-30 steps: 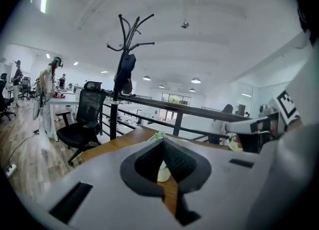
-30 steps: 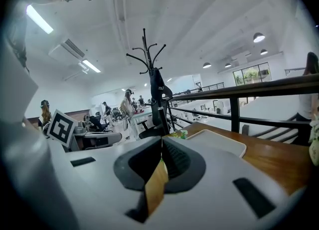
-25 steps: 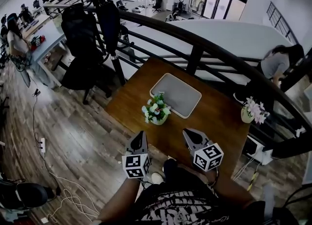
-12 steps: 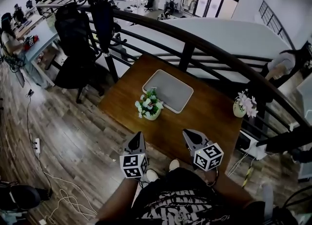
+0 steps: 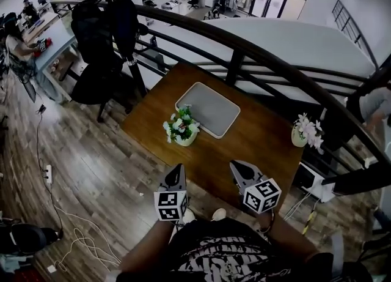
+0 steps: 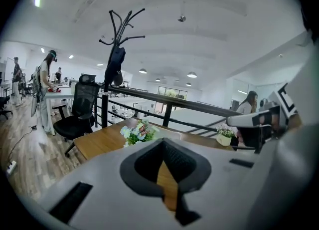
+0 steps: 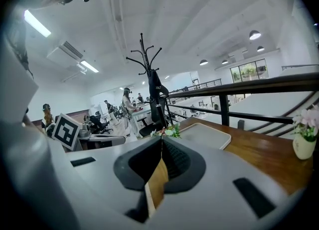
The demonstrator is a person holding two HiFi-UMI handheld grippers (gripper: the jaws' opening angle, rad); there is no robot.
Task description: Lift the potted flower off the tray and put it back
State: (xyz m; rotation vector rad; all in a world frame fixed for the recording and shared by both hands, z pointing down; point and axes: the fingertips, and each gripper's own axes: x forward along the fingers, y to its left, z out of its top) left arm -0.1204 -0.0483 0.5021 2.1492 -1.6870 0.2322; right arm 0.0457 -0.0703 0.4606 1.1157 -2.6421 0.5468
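Note:
The potted flower (image 5: 181,129), white blooms in a pale pot, stands on the wooden table (image 5: 256,152) by the near left corner of the grey tray (image 5: 211,108), not on it. The tray holds nothing. My left gripper (image 5: 178,169) is shut and empty at the table's near edge, short of the flower (image 6: 139,131). My right gripper (image 5: 235,165) hangs beside it over the near edge, jaws closed with nothing between them. In the right gripper view, the flower (image 7: 169,132) sits left of the tray (image 7: 205,135).
A second pot with pink flowers (image 5: 306,133) stands at the table's right edge. A black railing (image 5: 269,60) runs behind the table. A coat stand and office chair (image 5: 98,48) are at the far left. Cables (image 5: 79,238) lie on the floor.
The head view has shifted, so the table and flower sit a little further left and away. Both grippers stay shut side by side at the near edge. The flower stays beside the tray.

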